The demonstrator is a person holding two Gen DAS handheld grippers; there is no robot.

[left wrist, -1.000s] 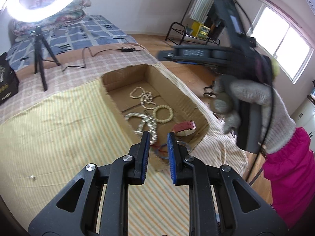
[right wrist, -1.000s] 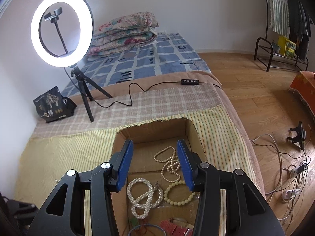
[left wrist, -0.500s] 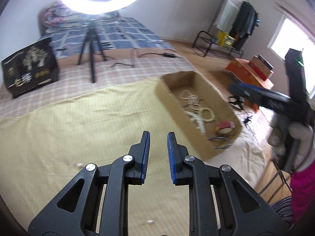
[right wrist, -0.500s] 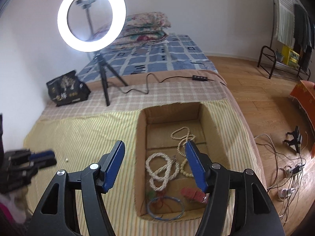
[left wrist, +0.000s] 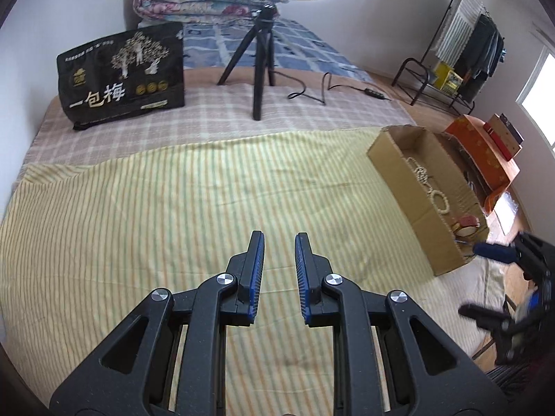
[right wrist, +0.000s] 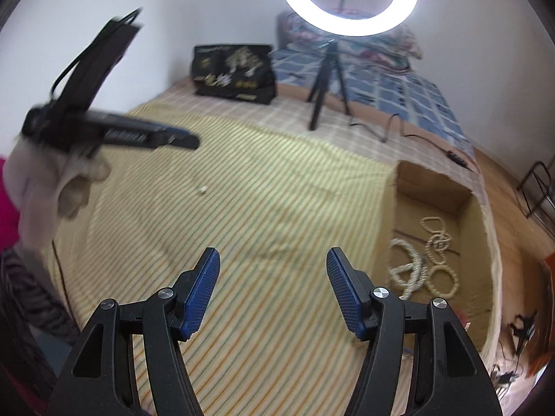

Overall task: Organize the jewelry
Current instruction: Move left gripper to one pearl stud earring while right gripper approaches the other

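Bedroom, bed covered by a yellow striped cloth (left wrist: pixel 173 208), ring light (right wrist: pixel 348 0) on a tripod behind, black bag (left wrist: pixel 125 72) by the wall. Cardboard box (left wrist: pixel 399 159) sits at the cloth's right edge; jewelry is in it: bead necklaces (right wrist: pixel 416 263), a bracelet (right wrist: pixel 442 280), a red item (left wrist: pixel 466 222) at the near end.

Change: both cameras looked down into the box a second ago; now both have swung left, off the box, toward the open cloth. Left gripper (left wrist: pixel 279 242) hovers over bare cloth, jaws a narrow gap apart, nothing held, same gap as before. Right gripper (right wrist: pixel 272 267) is wide open, empty, wider than a second ago, just left of the box.

One small white piece (right wrist: pixel 202 190) lies loose on the cloth, well apart from the box, near the left gripper in the right view. Likely the leftover item; judgement: box is mostly filled, next step is fetching that stray piece.
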